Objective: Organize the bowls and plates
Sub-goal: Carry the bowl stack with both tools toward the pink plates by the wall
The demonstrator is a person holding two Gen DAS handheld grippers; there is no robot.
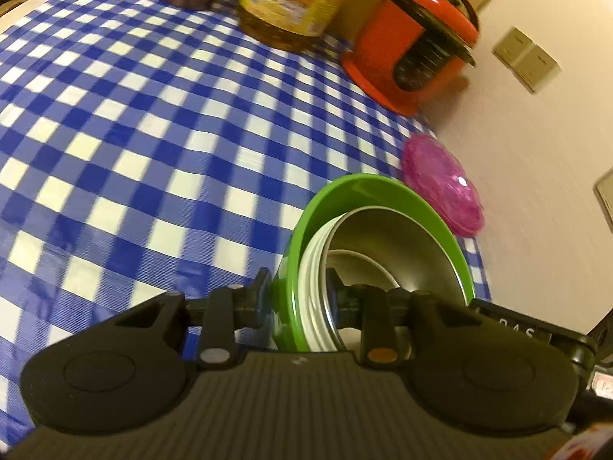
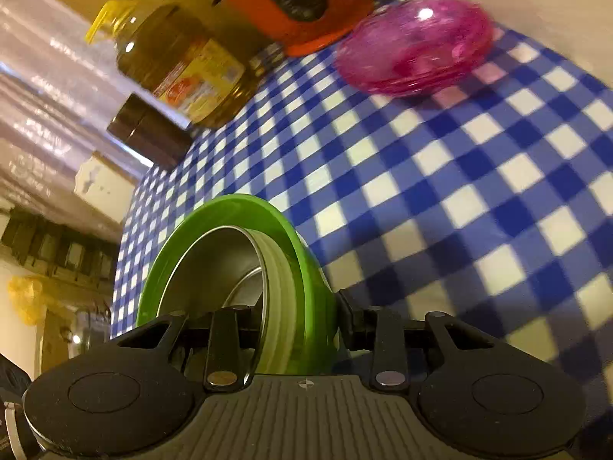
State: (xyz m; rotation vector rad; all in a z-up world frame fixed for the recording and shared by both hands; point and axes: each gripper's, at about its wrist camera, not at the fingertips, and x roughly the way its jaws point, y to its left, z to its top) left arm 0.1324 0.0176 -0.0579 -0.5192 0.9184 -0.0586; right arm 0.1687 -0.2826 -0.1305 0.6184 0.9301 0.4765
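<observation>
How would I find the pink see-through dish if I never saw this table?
Start at the blue-and-white checked tablecloth and go to its far edge by the cream wall. There, beside the round orange cooker, sits the pink see-through glass dish. It is the only pink, shiny, see-through thing there.

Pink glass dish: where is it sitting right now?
The pink glass dish sits on the checkered tablecloth near the wall, just in front of the orange cooker, beyond the green bowl stack both grippers hold.
</observation>
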